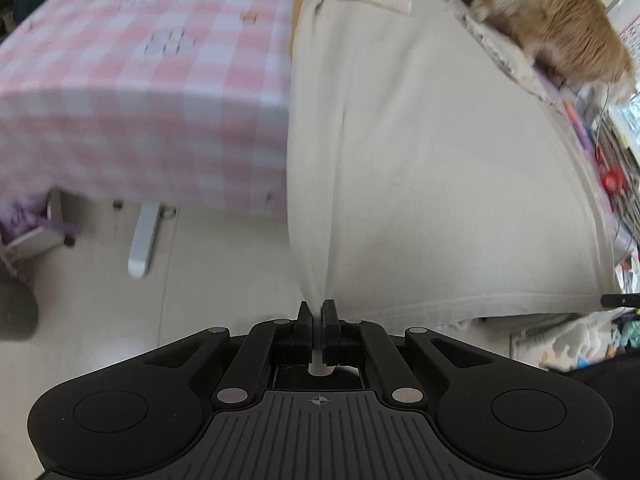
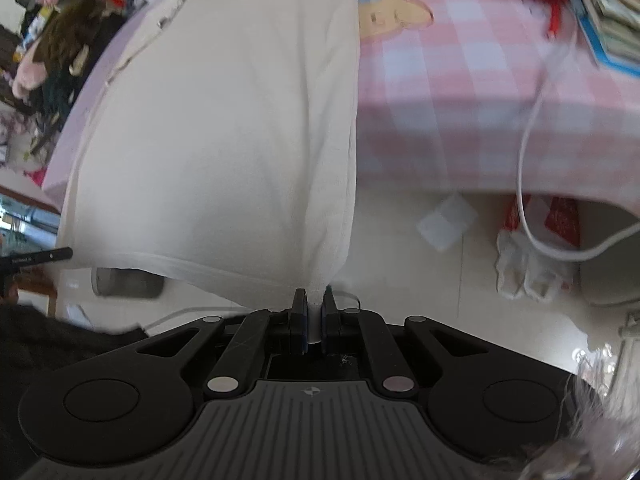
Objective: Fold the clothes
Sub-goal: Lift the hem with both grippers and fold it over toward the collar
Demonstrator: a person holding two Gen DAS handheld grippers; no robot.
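left gripper [image 1: 317, 309] pinching cream garment [image 1: 420, 160], hem hanging

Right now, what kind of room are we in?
Probably a lived-in home room: a table under a pink checked cloth, a cream garment spread on it, cluttered shelves and a tiled floor.

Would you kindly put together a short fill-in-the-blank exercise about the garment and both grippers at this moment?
1. Each gripper's fingers are pinched on a corner of the cream ____.
2. The tablecloth under the garment is checked white and ____.
3. The left gripper and right gripper hold the ____ hem, off the table's near edge.
4. The cable on the table is ____.

Missing words: garment; pink; bottom; white
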